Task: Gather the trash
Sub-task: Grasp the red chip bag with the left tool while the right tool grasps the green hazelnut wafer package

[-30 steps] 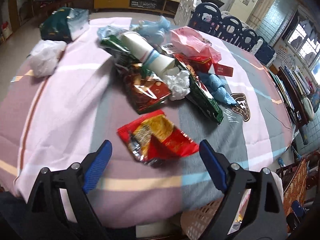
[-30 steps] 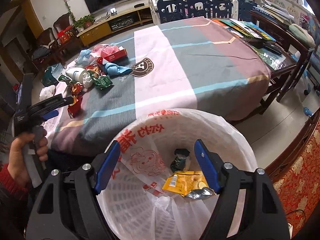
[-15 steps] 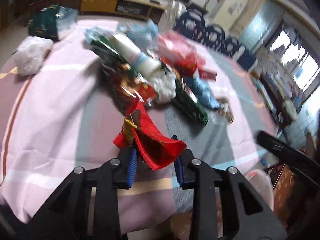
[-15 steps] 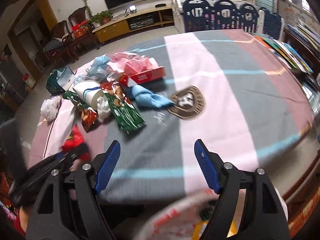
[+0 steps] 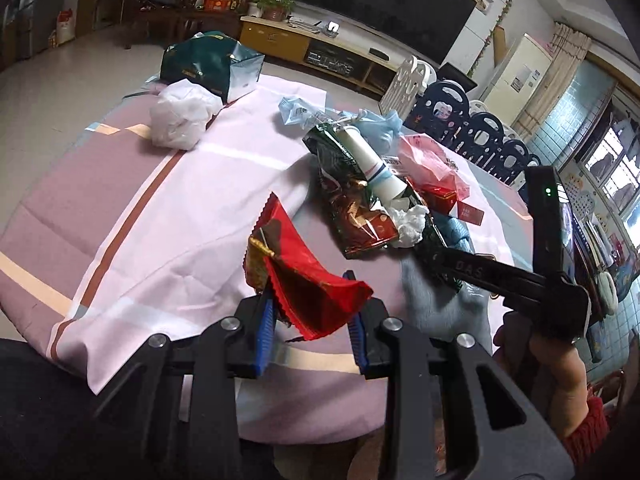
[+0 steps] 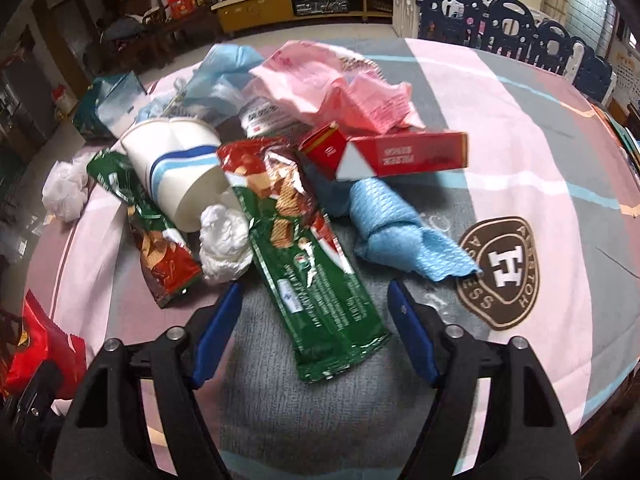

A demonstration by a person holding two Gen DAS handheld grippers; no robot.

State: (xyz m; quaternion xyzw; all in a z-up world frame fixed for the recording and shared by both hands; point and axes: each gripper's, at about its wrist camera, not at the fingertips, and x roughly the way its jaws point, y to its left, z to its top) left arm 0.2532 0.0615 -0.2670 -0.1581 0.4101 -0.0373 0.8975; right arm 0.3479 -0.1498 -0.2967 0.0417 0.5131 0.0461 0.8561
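Observation:
My left gripper (image 5: 310, 326) is shut on a crumpled red snack wrapper (image 5: 304, 280) and holds it above the table's near edge; the wrapper also shows in the right wrist view (image 6: 40, 344). My right gripper (image 6: 316, 308) is open, its fingers either side of the near end of a long green snack wrapper (image 6: 308, 264) on the striped tablecloth (image 6: 520, 152). The right gripper shows from the side in the left wrist view (image 5: 500, 272). Behind lie a paper cup (image 6: 180, 172), a white tissue (image 6: 224, 244), a blue cloth (image 6: 392, 232), a red box (image 6: 392, 152) and a pink bag (image 6: 332, 84).
A second green-and-brown wrapper (image 6: 156, 240), a blue plastic bag (image 6: 224, 76), a white crumpled bag (image 5: 182, 118) and a dark green bag (image 5: 208, 64) lie further left. Chairs (image 6: 500, 20) stand behind the table. A brown round logo (image 6: 500, 272) marks the cloth.
My left gripper shut on the red wrapper and lifted it off the cloth. My right gripper swung from over the waste basket to the table, around the green wrapper.

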